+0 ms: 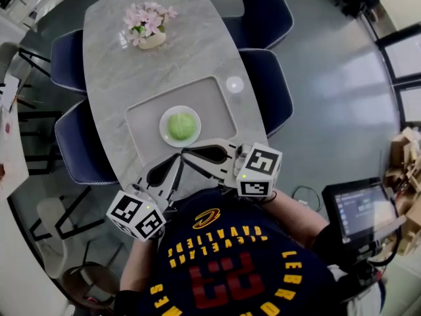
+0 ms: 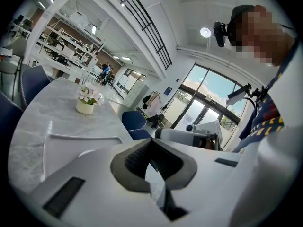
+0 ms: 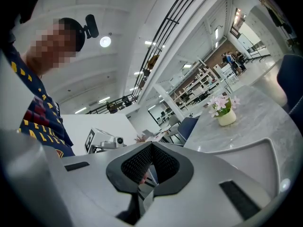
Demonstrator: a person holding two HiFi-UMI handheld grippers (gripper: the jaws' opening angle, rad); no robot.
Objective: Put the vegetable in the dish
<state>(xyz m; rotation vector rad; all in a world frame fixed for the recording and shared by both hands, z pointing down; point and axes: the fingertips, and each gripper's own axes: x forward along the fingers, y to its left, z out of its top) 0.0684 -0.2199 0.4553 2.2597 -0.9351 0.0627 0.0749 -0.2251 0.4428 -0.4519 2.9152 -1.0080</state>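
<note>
Vegetable point(image 1: 181, 126) in white dish point(image 1: 164, 128), grey tray point(image 1: 212, 109), marble table point(image 1: 125, 71), blue chairs point(image 1: 266, 15)

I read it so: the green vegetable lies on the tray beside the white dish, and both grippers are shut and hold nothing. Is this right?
Not quite. The green vegetable lies in the white dish, not beside it; the dish stands on the tray. The head view shows this. The rest holds: the left gripper and the right gripper are both shut and hold nothing.

I see the round green vegetable point(image 1: 181, 126) lying in the middle of the white dish point(image 1: 166, 118) on my worktop point(image 1: 118, 78).
</note>
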